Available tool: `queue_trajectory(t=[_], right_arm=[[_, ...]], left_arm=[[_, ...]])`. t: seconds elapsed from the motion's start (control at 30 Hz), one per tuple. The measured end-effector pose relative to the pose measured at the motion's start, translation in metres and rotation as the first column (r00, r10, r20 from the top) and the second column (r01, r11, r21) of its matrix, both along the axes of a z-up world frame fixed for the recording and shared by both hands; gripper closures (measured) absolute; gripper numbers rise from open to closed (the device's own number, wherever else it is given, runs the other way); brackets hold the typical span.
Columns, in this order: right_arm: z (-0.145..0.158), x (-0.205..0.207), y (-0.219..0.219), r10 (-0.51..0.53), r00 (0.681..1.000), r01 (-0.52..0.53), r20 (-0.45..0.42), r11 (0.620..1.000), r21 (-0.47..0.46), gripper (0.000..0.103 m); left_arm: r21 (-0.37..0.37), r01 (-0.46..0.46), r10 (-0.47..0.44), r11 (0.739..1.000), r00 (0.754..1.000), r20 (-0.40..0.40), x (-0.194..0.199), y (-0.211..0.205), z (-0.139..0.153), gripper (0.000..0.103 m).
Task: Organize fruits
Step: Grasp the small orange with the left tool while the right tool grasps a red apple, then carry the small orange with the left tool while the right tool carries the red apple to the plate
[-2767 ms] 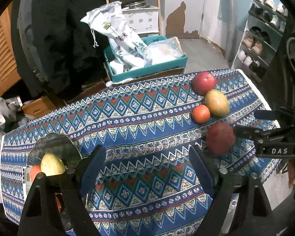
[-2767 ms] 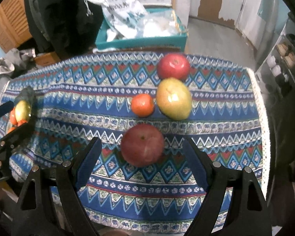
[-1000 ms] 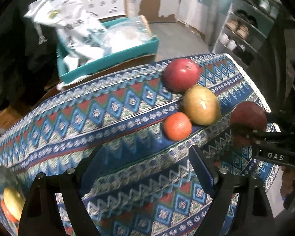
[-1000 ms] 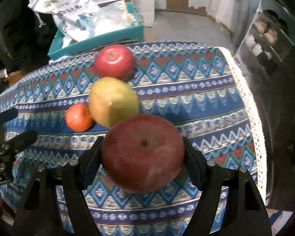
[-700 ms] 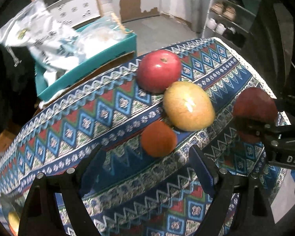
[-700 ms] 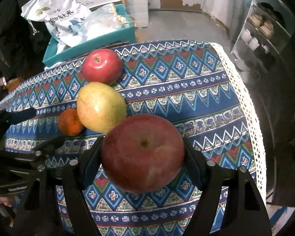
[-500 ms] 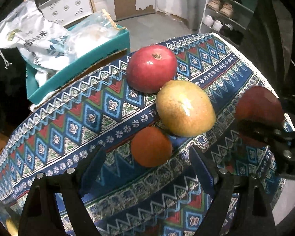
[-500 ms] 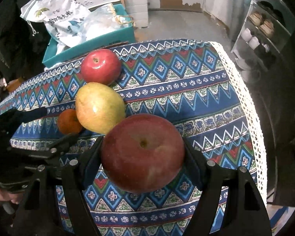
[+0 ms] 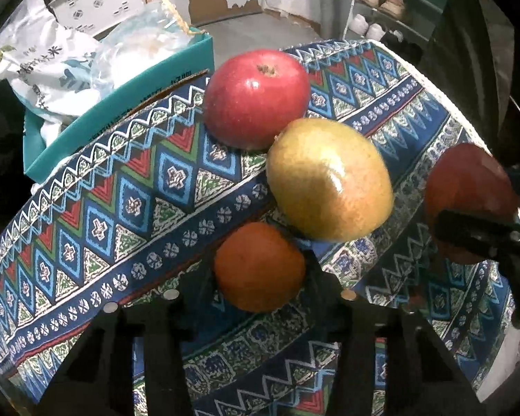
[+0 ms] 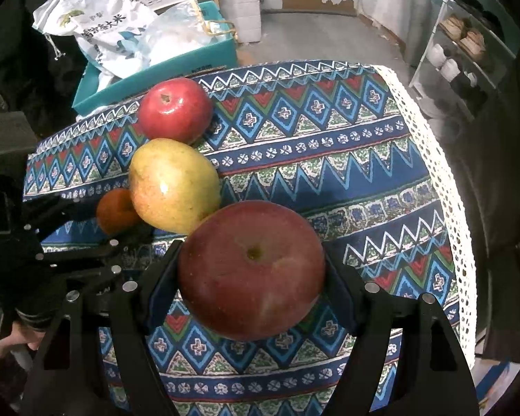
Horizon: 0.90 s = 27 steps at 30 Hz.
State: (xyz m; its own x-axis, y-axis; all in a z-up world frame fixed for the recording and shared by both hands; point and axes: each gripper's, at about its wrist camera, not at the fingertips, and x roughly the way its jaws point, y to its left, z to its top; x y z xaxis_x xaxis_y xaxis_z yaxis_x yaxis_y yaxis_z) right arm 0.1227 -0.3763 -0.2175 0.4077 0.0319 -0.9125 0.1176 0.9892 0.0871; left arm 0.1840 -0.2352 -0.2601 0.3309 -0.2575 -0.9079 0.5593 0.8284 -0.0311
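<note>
Down comes the left gripper (image 9: 258, 277) from its wider view of the cloth, and its jaws have just been closing: the small orange fruit (image 9: 259, 266) that sat loose ahead of them a moment ago now sits between the pads at the lower middle of the left wrist view, pinched on both flanks. Over on the other side, the right gripper (image 10: 251, 282) is unchanged, clamped across the big dark red apple (image 10: 251, 270), which fills the lower centre of its own frame and hangs clear above the patterned tablecloth (image 10: 346, 180). Here is the relation that matters: the orange fruit lies touching, or all but touching, the yellow-green mango (image 9: 329, 180), up and to the right of the left tongs, with the bright red apple (image 9: 256, 98) beyond it toward the upper middle. The mango's long axis runs diagonally, upper left to lower right. So I'd judge a lift should come straight up or back toward the bottom of the frame, away from the mango. Whether the fruit has left the cloth I cannot tell.
</note>
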Motion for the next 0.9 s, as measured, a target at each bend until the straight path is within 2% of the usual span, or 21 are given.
queue_trajectory(t=[0.33, 0.9], right_arm=[[0.007, -0.001, 0.008, 0.026, 1.0, -0.026, 0.017, 0.999, -0.023, 0.028], [0.052, -0.013, 0.035, 0.088, 0.991, -0.082, 0.102, 0.995, -0.061, 0.028]], left_arm=[[-0.022, -0.029, 0.03, 0.999, 0.999, 0.018, -0.013, 0.018, 0.009, 0.056], [-0.114, -0.085, 0.094, 0.99, 0.993, 0.069, -0.041, 0.054, 0.078, 0.057]])
